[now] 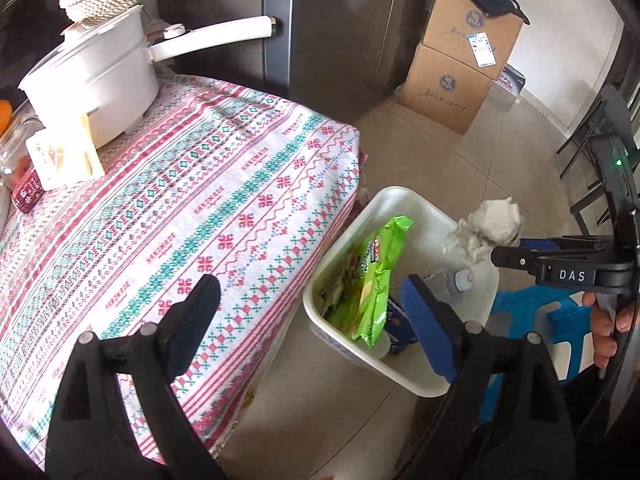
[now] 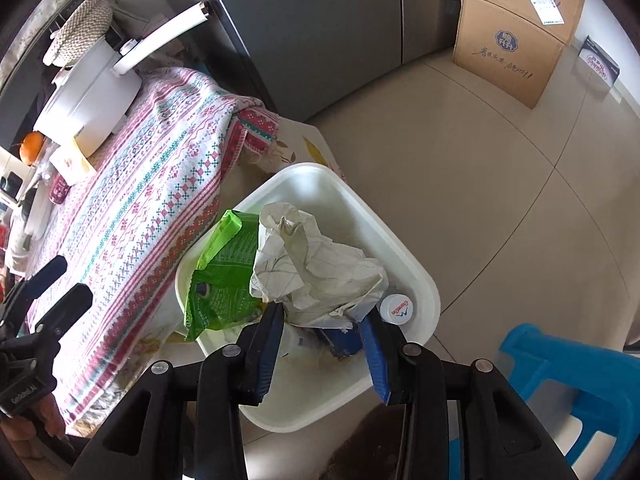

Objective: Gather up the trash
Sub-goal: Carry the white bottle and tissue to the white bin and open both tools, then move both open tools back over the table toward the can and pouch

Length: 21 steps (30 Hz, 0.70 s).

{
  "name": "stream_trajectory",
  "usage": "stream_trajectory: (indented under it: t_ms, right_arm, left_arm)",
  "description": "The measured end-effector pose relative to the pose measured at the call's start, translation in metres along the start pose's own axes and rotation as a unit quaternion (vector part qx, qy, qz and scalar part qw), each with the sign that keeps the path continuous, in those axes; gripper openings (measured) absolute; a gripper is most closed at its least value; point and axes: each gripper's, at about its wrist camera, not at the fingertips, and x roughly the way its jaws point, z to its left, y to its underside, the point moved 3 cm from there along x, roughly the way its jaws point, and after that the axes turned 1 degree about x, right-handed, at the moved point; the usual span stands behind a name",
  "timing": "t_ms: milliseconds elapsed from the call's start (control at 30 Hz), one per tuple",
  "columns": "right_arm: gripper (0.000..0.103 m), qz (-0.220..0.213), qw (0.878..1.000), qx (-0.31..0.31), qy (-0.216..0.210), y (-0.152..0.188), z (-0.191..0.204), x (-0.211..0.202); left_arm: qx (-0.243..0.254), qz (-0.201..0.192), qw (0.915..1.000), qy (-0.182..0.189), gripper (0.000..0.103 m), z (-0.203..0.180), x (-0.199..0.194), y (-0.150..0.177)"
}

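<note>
A white bin stands on the floor beside the table. It holds a green snack wrapper, a plastic bottle with a white cap and other scraps. My right gripper is shut on a crumpled white paper and holds it above the bin. My left gripper is open and empty, above the table's edge, left of the bin.
The table has a patterned cloth. A white pot with a long handle, a small box and jars stand at its far left. Cardboard boxes stand by a grey fridge. A blue stool is right of the bin.
</note>
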Motion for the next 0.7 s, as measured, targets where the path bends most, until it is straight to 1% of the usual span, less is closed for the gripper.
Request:
stream_trajectory:
  t_ms: [33,100,167,267,467,533,633,700]
  right_arm:
    - [0.048,-0.002,1.000,-0.003,-0.002,0.001,0.002,-0.001]
    - [0.062,-0.009,1.000,0.000,-0.008,0.001,0.002,-0.005]
    - [0.066,-0.018,1.000,0.011,-0.011,-0.001,-0.001,-0.011]
    - [0.073,-0.029,0.999,0.024,-0.017,-0.005,-0.001,-0.017]
    - [0.077,-0.057,0.998,0.020,-0.024,-0.014,0.016,-0.029]
    - [0.077,-0.068,0.997,0.008,-0.025,-0.019,0.027,-0.033]
    - [0.082,-0.094,0.995,-0.012,-0.030,-0.025,0.045,-0.038]
    - [0.082,-0.100,0.994,-0.018,-0.028,-0.028,0.055,-0.036]
  left_arm:
    - [-0.004,-0.003,1.0000,-0.005,0.094,0.003,-0.004,0.002]
    - [-0.011,-0.010,0.9998,-0.010,0.097,0.011,-0.009,0.003]
    - [-0.020,-0.014,0.9996,-0.016,0.099,0.020,-0.005,0.001]
    - [-0.032,-0.019,0.9989,-0.027,0.101,0.032,-0.010,0.001]
    - [-0.058,-0.034,0.9962,-0.056,0.102,0.058,-0.019,-0.001]
    - [-0.066,-0.037,0.9953,-0.061,0.102,0.067,-0.021,-0.002]
    - [-0.085,-0.042,0.9933,-0.066,0.102,0.083,-0.026,-0.002]
    - [-0.099,-0.049,0.9912,-0.074,0.102,0.097,-0.031,-0.001]
